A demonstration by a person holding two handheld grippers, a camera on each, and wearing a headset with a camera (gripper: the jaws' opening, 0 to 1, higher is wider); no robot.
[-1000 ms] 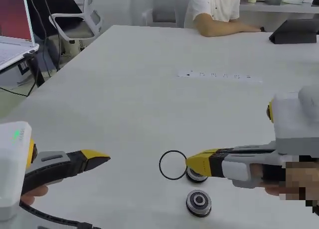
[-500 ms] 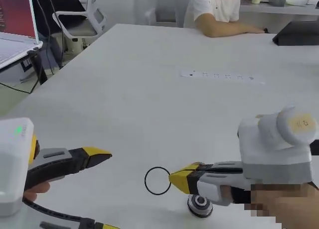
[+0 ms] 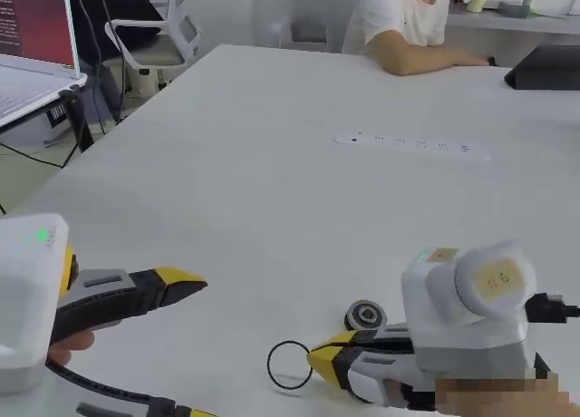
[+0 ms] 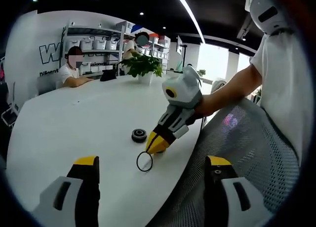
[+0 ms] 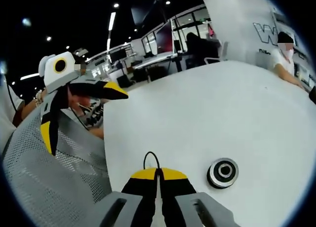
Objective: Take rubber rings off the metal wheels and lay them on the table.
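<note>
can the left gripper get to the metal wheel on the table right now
Probably yes: the left gripper is open, and bare white table lies between it and the small round metal wheel. The right gripper, shut on a thin black rubber ring, sits close beside that path.
</note>
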